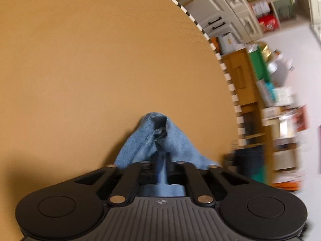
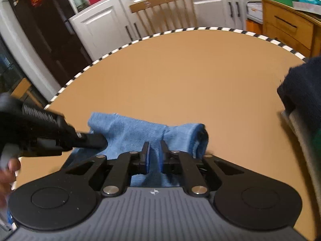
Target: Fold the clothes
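Note:
A light blue cloth (image 2: pixel 140 132) lies bunched near the front of the tan round table (image 2: pixel 180 70). My right gripper (image 2: pixel 154 152) has a fold of it pinched between its blue pads, the jaws nearly together. My left gripper (image 2: pixel 100 140) reaches in from the left, its tip pressed into the cloth's left part. In the left wrist view the blue cloth (image 1: pixel 158 138) rises in a peak over the left gripper (image 1: pixel 160 146) and hides its fingertips; the fabric runs back between the finger arms.
A dark navy garment (image 2: pixel 301 88) sits at the table's right edge over a grey item (image 2: pixel 299 132). A wooden chair (image 2: pixel 164 8) stands behind the striped table rim (image 2: pixel 112 52). A hand (image 2: pixel 10 170) shows at lower left. Cupboards and shelves (image 1: pixel 266 20) surround the table.

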A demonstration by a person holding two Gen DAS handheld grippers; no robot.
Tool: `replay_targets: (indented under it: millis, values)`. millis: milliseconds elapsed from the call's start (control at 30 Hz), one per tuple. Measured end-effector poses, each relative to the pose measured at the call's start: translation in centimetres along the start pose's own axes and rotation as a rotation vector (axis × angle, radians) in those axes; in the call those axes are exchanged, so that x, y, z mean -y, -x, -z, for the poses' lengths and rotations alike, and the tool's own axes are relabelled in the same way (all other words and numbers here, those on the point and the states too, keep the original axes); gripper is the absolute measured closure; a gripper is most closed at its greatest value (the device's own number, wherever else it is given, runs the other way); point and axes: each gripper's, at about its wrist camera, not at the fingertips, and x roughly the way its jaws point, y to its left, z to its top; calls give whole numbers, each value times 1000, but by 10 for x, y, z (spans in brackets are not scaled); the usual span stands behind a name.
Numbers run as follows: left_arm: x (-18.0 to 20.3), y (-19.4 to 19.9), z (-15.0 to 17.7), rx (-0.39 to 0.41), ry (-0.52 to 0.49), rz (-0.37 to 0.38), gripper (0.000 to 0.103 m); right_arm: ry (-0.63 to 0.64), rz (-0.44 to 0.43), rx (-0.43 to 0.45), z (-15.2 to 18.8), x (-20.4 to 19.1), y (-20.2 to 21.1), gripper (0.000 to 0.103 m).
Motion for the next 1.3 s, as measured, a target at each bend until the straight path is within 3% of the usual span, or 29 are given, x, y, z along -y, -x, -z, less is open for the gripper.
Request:
replay_targets:
  millis: [33,100,167,267,300,433,500,633,733,833,900,967,1100,1167,1300]
  values:
    - [3,17,0,18,-44,10,43,-23,-26,6,0,-1,14,83]
    - [9,48,10,46,-150,7,27,-4,-53,33,11,-9,43,76]
    - [14,76,26,71,-262,-6,23,38,-58,44,28,-21,63,68]
    - [7,101,52,113,-359,47,22,68,-71,29,53,-37,73,68]
    - [0,106,58,97,-363,82,24,77,-56,11,59,-39,71,68]
    - [-26,90,73,-27,-312,162,48,90,8,-47,74,-41,56,69]
    - [-26,82,77,-21,-371,135,49,56,-3,-46,75,-38,56,65]
    - [-22,64,79,-9,-433,173,53,50,-15,-61,73,-37,53,59]
    - [-19,48,76,-49,-455,131,69,71,-18,-72,74,-41,49,49]
    - [-26,38,76,-75,-419,136,79,95,-19,-88,74,-44,44,43]
    - [-32,39,80,-56,-385,165,83,94,-20,-98,74,-44,39,43]
    - [-31,44,91,-19,-415,161,86,44,-28,-101,74,-39,37,43]
    - [-16,61,122,84,-594,90,88,-162,-80,-97,71,-16,34,44]
    - [-6,69,144,161,-754,40,89,-177,-65,-106,70,-13,33,54]
    - [-8,74,160,216,-785,26,90,-158,-39,-114,69,-16,31,56]
